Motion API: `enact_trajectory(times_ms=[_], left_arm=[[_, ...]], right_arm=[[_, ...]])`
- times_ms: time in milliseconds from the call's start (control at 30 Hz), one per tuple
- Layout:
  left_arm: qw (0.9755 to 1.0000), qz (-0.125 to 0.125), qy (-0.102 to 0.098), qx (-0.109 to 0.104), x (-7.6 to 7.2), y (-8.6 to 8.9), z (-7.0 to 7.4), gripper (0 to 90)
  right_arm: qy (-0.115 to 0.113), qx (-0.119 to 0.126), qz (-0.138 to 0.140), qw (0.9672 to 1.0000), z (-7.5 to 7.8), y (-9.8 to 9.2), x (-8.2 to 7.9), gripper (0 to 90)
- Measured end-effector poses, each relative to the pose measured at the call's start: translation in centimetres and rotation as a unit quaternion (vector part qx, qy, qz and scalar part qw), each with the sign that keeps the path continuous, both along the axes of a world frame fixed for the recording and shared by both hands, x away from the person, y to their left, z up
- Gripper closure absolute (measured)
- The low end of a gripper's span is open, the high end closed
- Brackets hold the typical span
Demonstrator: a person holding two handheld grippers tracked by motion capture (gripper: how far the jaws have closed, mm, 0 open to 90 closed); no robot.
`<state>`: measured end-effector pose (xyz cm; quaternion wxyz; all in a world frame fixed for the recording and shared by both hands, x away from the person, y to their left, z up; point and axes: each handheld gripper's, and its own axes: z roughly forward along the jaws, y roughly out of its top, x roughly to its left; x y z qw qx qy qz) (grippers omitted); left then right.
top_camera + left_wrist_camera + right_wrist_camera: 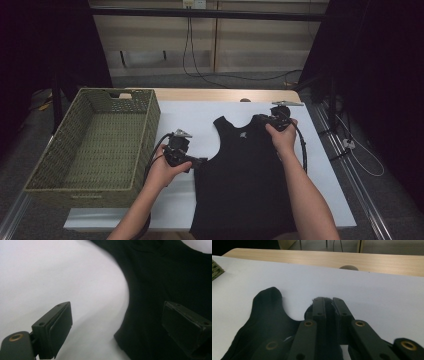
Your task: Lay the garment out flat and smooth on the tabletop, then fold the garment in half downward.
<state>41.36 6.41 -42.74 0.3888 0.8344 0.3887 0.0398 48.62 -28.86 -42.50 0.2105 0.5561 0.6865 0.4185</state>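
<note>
From the high view, the black tank top (245, 175) is lying flat on the white sheet (325, 165) covering the tabletop, its long axis running from the far edge toward the near edge, where the hem is hanging over. The right gripper (276, 119) is sitting at the far shoulder strap on the right — clamped on it, jaws together on the cloth. The left gripper (197, 161) is hovering just beside the garment's left armhole, pointing in at it from the side, with the woven basket (55, 165) standing empty by the table's left edge. So the left hand is the nearer one to that left side, and the cloth is lying straight ahead of its jaws.

Looking along the left gripper now: its jaws are standing wide apart, one pad (60, 331) over the bare white sheet, the other over the black fabric (162, 277). The curved armhole edge is running between them, not yet pinched.

Along the right gripper (329, 306), the jaws are pressing a tuft of black strap between them — the other strap (268, 298) is resting flat to one side. The fabric is looking soft, thin and matte, likely to drape and sag when lifted.
</note>
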Motion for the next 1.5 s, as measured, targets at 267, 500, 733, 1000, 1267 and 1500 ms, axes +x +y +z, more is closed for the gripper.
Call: enact_trajectory(times_ms=[267,500,733,1000,1267,1500], left_arm=[[1.0000,-0.005,-0.003,0.003,0.7,-0.5,0.6,9.7],[1.0000,-0.005,-0.004,0.002,1.5,-1.0,1.0,9.7],[1.0000,-0.008,-0.003,0.001,2.1,-1.3,1.0,9.7],[1.0000,-0.009,0.001,-0.002,2.8,-1.5,1.1,9.7],[1.0000,-0.006,0.006,0.001,3.8,-1.9,0.9,9.7],[0.9999,0.000,0.011,0.005,4.7,-2.6,0.5,9.9]], right_arm=[[-0.009,0.012,0.008,0.9999,0.4,0.1,-1.4,82.0],[-0.010,0.015,0.011,0.9998,0.5,0.1,-2.4,82.0],[-0.016,0.016,0.013,0.9997,1.0,-0.1,-3.3,82.0],[-0.019,0.019,0.020,0.9994,1.1,0.1,-4.4,81.9],[-0.020,0.017,0.026,0.9993,1.1,0.4,-5.2,81.9],[-0.026,0.020,0.036,0.9988,1.3,0.8,-6.2,81.9]])
